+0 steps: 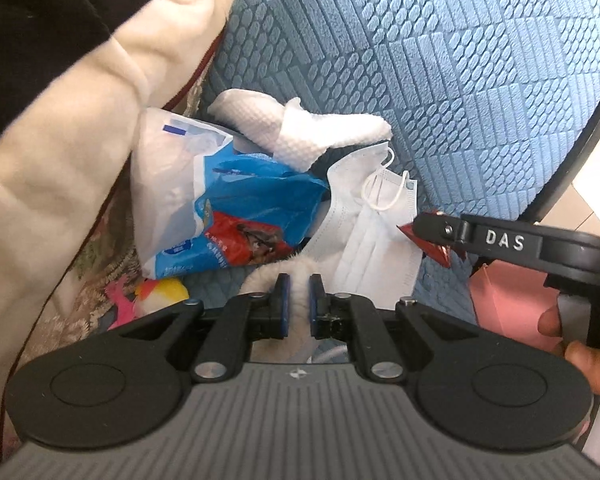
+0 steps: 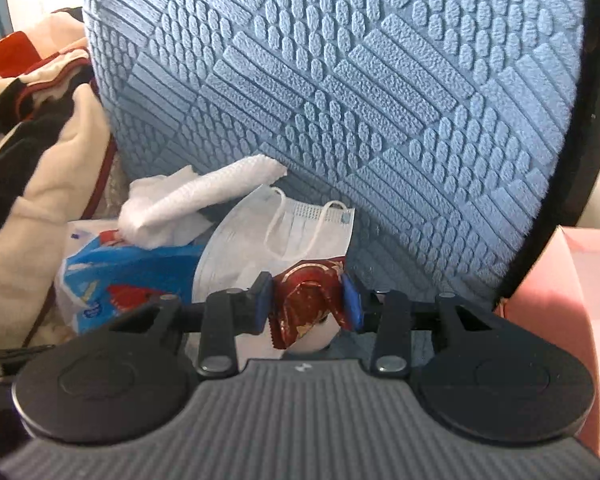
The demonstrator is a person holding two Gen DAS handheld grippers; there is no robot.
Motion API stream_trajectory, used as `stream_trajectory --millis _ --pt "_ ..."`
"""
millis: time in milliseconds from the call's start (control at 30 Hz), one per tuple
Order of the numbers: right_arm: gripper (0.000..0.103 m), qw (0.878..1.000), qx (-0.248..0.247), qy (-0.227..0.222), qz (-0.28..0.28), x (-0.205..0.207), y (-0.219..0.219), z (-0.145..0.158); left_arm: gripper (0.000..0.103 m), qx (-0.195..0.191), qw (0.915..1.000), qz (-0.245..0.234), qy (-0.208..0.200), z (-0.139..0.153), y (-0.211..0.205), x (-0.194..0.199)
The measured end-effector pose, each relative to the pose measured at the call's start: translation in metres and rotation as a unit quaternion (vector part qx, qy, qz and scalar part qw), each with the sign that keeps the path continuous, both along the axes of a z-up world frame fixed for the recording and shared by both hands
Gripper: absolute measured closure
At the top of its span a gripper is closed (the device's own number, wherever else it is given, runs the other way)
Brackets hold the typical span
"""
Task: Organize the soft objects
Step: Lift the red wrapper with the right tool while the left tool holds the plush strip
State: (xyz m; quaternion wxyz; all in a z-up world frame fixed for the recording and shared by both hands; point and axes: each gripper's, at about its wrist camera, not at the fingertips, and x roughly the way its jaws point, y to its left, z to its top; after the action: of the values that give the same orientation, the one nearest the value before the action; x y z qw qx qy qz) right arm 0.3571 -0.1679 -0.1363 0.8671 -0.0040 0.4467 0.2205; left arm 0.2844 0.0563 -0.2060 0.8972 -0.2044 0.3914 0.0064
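Left gripper (image 1: 299, 304): pads clamped on one cream fluffy plush piece (image 1: 278, 276), held low over the seat, likely to lift it clear of the pile.
Right gripper (image 2: 308, 304): closed on one crinkled red foil wrapper (image 2: 306, 300), probably being sorted out.
Yellow-and-pink plush toy (image 1: 160, 294): one, beside the left gripper.
White pleated face masks (image 1: 374, 240): apparently two, overlapping.
Blue-and-white plastic bag (image 1: 220, 216): one, slumped.
White embossed paper towel (image 1: 296, 128): one, topmost, against the blue textured cushion (image 1: 440, 60).

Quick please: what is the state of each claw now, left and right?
Left claw: closed on a white fluffy soft object.
Right claw: closed on a crumpled red foil wrapper.
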Motion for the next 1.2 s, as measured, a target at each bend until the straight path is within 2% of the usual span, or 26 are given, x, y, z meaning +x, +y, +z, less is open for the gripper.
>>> stream_trajectory --millis 233,467,1200 --pt "0.062 1.0 -0.001 0.004 -0.009 -0.027 -0.005 0.013 0.092 -0.005 0.9999 -0.009 -0.002 0.007 0.0 -0.013" --pt "0.062 1.0 -0.005 0.004 -0.016 -0.036 0.0 0.004 0.092 -0.004 0.9998 -0.017 -0.003 0.007 -0.004 -0.031" --pt "0.062 0.999 -0.012 0.031 -0.011 -0.115 -0.019 0.001 0.092 0.003 0.9996 -0.025 -0.01 0.018 -0.009 -0.086"
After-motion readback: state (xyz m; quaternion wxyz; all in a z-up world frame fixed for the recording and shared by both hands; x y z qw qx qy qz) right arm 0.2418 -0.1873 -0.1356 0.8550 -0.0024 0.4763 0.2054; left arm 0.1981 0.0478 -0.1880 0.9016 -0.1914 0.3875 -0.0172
